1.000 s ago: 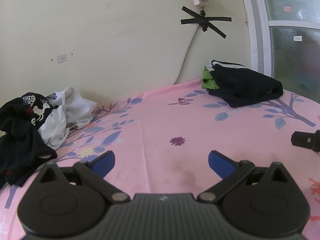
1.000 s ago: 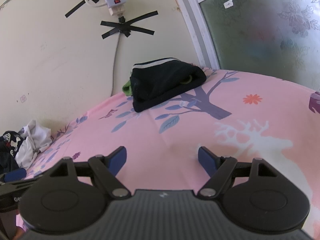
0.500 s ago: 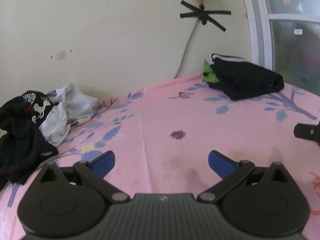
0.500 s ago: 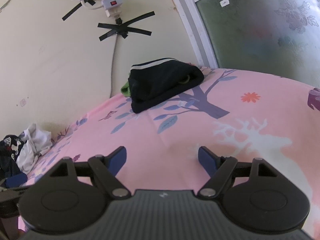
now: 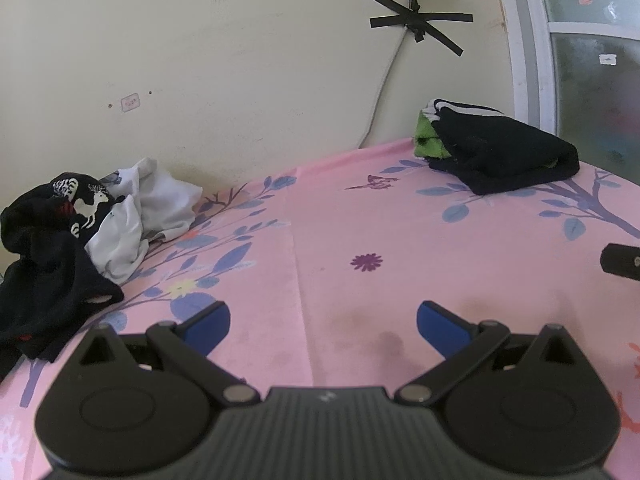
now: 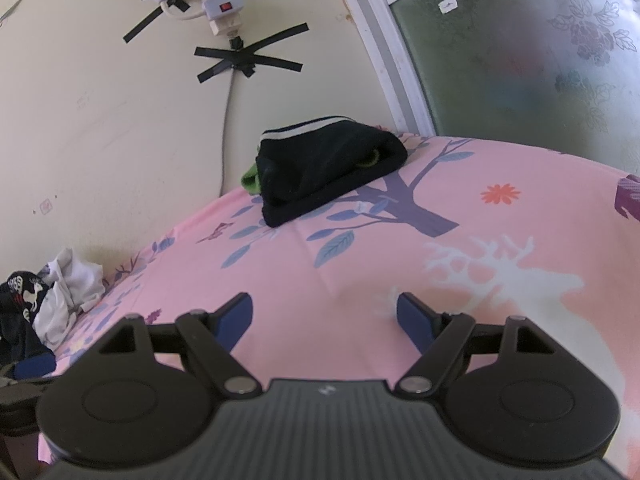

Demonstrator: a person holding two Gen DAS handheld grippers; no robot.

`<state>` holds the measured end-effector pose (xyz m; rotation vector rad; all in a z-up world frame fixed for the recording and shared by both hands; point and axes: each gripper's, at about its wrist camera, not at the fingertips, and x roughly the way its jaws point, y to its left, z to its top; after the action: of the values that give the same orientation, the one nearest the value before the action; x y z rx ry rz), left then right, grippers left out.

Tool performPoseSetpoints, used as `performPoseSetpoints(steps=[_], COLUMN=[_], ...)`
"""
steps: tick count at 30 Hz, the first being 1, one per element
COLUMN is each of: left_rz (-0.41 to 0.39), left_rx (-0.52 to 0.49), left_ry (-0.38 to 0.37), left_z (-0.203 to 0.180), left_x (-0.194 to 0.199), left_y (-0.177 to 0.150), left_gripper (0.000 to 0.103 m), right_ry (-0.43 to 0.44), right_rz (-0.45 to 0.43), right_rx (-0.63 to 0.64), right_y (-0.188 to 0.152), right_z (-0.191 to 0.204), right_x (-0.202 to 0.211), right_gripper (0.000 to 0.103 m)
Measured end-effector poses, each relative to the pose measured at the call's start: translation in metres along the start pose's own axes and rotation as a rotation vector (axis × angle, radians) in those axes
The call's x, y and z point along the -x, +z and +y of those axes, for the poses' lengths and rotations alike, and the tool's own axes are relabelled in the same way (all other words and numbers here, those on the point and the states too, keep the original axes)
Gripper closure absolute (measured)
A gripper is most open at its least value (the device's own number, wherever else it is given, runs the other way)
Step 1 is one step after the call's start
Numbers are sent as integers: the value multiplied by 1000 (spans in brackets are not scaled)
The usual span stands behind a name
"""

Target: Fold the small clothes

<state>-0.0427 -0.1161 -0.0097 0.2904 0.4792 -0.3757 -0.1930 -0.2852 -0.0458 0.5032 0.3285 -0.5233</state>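
left gripper (image 5: 323, 322) jaws apart, empty | right gripper (image 6: 325, 318) jaws apart, empty | folded black garment (image 6: 324, 168) on pink floral sheet (image 6: 400, 264) | no readable writing

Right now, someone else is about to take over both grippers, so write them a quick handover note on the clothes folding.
Left gripper: open, empty, over bare pink bedsheet.
Right gripper: open, empty, also over bare sheet.
Done: a folded stack, a black garment on a green garment, sits at the far right by the wall and window.
Left: an unfolded pile at the far left by the wall, with a black deer-print garment and a white garment.
Next, probably: pick one piece from that pile and spread it on the open sheet.
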Motion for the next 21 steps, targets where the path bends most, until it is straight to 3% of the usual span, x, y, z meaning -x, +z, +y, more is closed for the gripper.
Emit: performPoseSetpoints(steps=[21], left_rz=[28], left_rx=[-8], left_ry=[5], left_z=[-2], left_x=[-3], left_y=[-1], left_gripper=[0], right_ry=[0], right_rz=[1], right_rx=[-2], right_y=[0], right_z=[-1], right_x=[0], right_gripper=[30])
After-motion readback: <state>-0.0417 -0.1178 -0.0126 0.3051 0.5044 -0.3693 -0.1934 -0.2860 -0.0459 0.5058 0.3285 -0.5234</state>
